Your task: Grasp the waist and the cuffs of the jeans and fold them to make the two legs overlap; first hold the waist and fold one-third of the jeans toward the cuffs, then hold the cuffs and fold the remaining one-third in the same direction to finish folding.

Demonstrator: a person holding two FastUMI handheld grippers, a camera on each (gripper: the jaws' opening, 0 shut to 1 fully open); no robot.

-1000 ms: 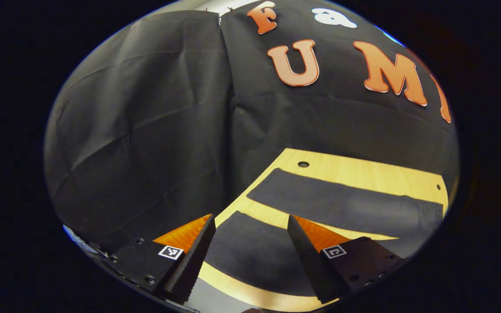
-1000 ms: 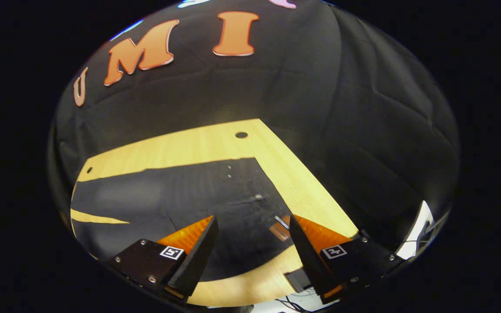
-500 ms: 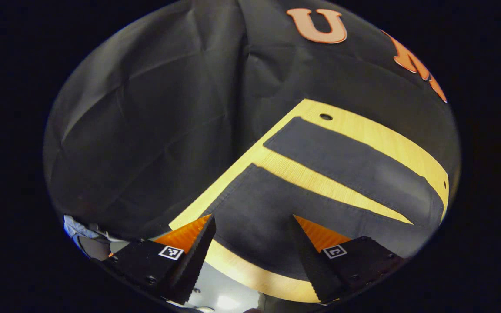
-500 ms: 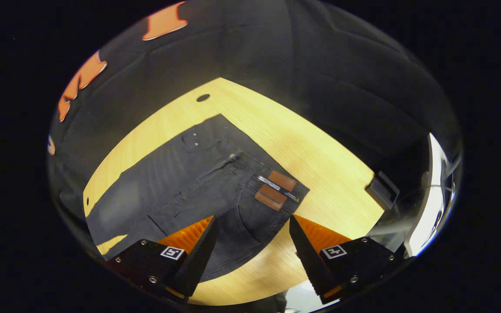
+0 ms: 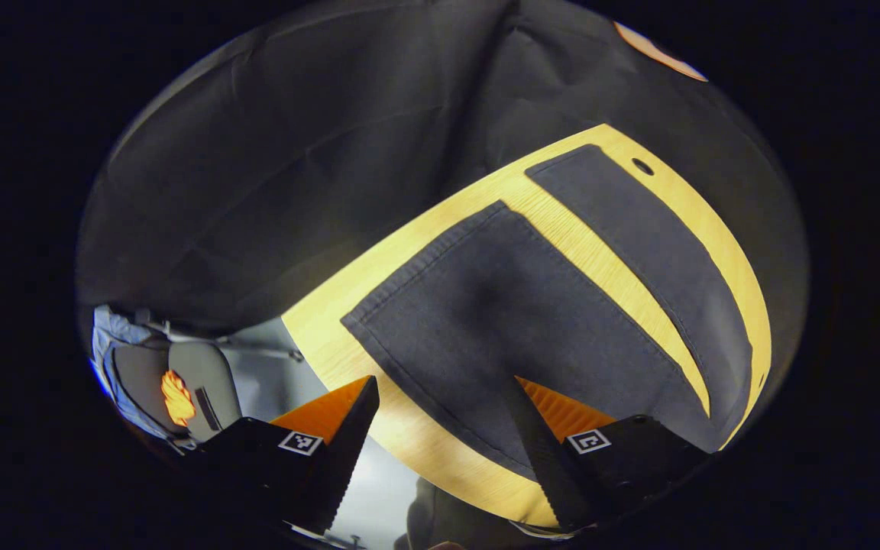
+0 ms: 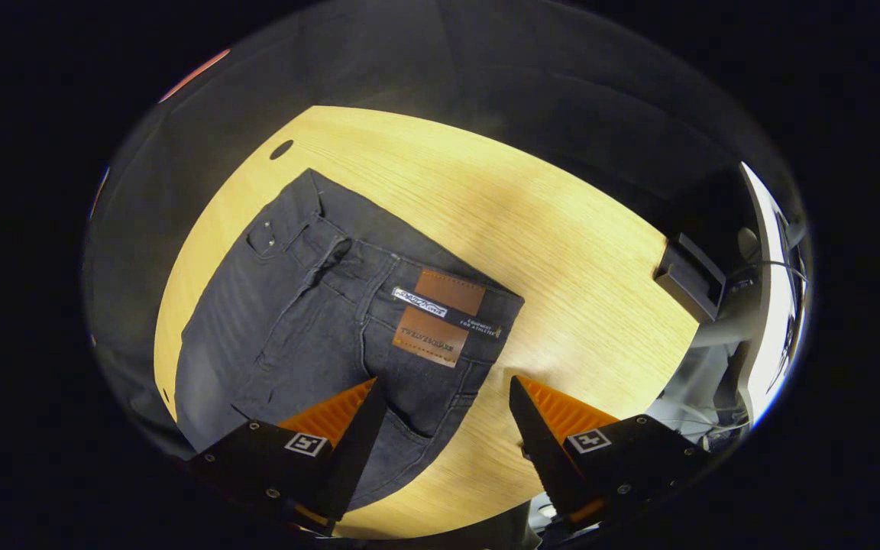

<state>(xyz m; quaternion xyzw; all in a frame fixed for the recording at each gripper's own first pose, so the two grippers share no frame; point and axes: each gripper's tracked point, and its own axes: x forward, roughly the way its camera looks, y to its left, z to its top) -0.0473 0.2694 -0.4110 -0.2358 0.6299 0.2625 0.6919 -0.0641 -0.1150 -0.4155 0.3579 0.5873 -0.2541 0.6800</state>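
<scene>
left gripper (image 5: 440, 443) jaws spread, above near cuff (image 5: 409, 321) | right gripper (image 6: 444, 439) jaws spread, above waist (image 6: 440, 321) | jeans' long axis ran between them on surface (image 6: 562, 252)

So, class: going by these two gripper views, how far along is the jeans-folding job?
Done: nothing. The jeans lie flat on the wooden table, and the near leg and far leg are apart with bare wood between them.

In hand: the left gripper hangs open over the near leg's cuff; the right gripper hangs open over the waist. Neither grips cloth.

Left: overlapping the legs, then both one-third folds.
</scene>
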